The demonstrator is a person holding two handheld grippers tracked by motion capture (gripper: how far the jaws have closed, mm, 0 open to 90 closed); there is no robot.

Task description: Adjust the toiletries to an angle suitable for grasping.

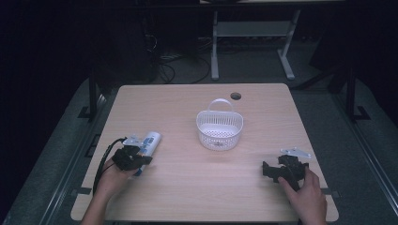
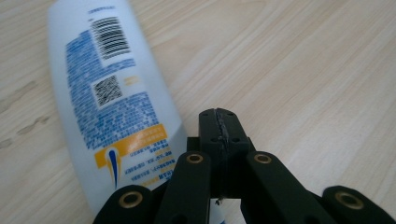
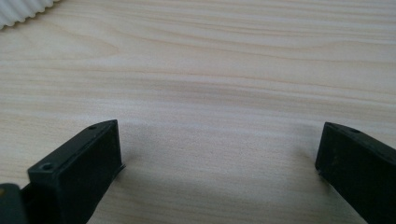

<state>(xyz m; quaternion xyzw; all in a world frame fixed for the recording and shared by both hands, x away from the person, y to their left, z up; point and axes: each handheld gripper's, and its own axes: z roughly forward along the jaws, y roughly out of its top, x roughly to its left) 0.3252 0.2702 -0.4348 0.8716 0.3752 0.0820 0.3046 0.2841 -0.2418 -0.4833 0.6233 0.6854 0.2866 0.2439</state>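
High view first: a pale wood-grain rectangular table with rounded corners stands on a grey floor in a dark room. A round cable hole sits near the table's far edge. Beyond it are the white legs of another desk and a tangle of dark cables on the floor.

At the left, the person's left hand comes in from the bottom edge and holds the left gripper low over the table, its black cable looping back toward the wrist. Its jaws are pressed together with nothing between them; the left gripper view shows the tips closed over bare wood. Just beside them, to their left in that view, lies a white plastic bottle with a blue-and-yellow printed label and barcode, on its side on the table; from above the bottle points away from the person, partly under the gripper. Whether the closed jaws touch it cannot be told.

In the middle of the table stands a white slotted plastic basket with an arched handle, upright, with nothing visible inside.

At the right, the right hand holds the right gripper near the table's right edge, pointing toward the left. Its jaws are spread wide over bare wood, as the right gripper view shows, and a ribbed white edge of the basket shows at that view's top left corner.
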